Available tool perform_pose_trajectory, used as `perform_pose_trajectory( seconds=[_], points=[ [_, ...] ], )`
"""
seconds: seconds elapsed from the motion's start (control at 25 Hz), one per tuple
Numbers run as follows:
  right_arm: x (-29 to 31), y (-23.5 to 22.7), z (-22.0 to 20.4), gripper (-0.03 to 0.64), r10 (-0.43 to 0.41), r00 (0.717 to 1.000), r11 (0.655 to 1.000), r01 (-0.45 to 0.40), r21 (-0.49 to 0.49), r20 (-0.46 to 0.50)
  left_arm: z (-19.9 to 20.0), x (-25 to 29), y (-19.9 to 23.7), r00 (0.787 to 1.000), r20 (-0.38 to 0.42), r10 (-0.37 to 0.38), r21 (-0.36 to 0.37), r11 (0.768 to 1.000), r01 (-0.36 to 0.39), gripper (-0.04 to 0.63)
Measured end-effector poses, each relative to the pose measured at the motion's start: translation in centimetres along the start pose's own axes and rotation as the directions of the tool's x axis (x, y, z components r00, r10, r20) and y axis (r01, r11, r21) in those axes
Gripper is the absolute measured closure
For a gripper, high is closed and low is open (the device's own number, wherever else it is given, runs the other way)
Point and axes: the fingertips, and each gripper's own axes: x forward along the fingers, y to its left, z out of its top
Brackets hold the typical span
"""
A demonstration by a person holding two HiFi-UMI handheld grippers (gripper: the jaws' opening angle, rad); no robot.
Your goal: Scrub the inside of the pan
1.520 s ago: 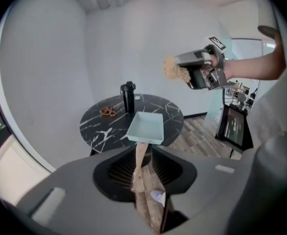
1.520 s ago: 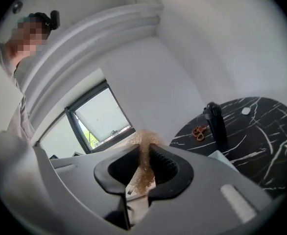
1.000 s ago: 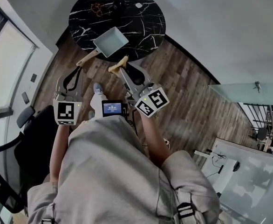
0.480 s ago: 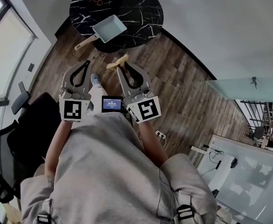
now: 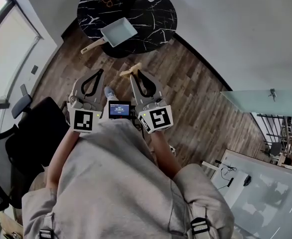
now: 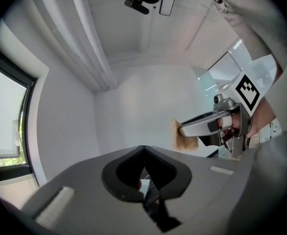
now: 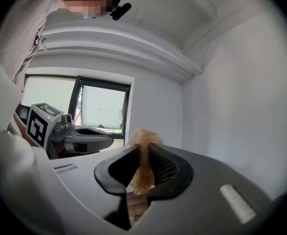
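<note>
- Now the left gripper (image 5: 99, 72) is clenched tight, jaws together with nothing between them.
- Right gripper (image 5: 135, 75) pinches a tan scrub sponge (image 5: 128, 71) between its jaws.
- Pan (image 5: 119, 32) sits on the round black marble table (image 5: 153, 14), well apart from both grippers.

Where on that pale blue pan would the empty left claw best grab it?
Probably by its wooden handle, coming from the near-left side. It is long and narrow and juts past the black table edge toward the person, while the pan itself looks too wide for jaws.
</note>
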Motion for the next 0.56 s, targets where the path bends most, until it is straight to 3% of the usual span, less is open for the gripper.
perform_pose_trajectory(
  seconds=[0.56],
  points=[
    [1.8,1.5,0.9,0.541,0.025,1.0,0.999,-0.025,-0.046,-0.004,-0.7,-0.3,2.2,1.0,0.018,0.026,-0.006,1.0,-0.025,0.594]
  ],
)
